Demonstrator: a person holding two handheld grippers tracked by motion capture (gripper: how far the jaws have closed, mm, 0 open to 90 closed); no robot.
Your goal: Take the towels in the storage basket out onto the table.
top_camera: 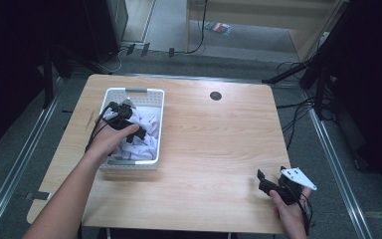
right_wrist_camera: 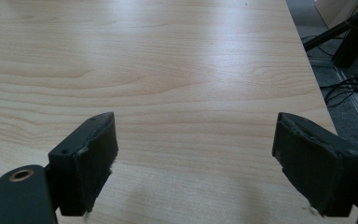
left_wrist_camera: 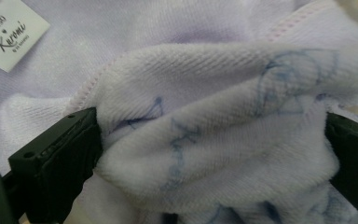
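1. High view: white basket [top_camera: 155, 130] on the left half of the wooden table [top_camera: 219, 149], its long side running near to far, full of pale lilac cloth [top_camera: 146, 124].
2. Same view: left gripper [top_camera: 122, 117] down inside the basket, over the cloth, held by the left hand [top_camera: 110, 141]; forearm coming in from the near left corner.
3. Left gripper view: a bunched fold of the cloth [left_wrist_camera: 214, 135] between the two black jaws, one jaw at the left edge of the fold, the other at the right. Jaws wide apart, each pressed against the fabric; whether truly clamped on it, cannot tell.
4. Same view: fleecy texture, faint blue line drawings on the fold, pink stitching along a hem, and a small white label [left_wrist_camera: 10, 31] sewn on at the far left.
5. High view: right gripper [top_camera: 273, 185] near the near right corner of the table, well apart from the basket, held by the right hand [top_camera: 291, 214], grey three-cornered plate on top.
6. Right gripper view: right gripper [right_wrist_camera: 193, 158] with jaws spread wide, nothing between them, bare wood grain beneath.
7. High view: small dark round grommet [top_camera: 216, 95] in the far middle of the table; cables [top_camera: 298, 107] on the floor to the right.
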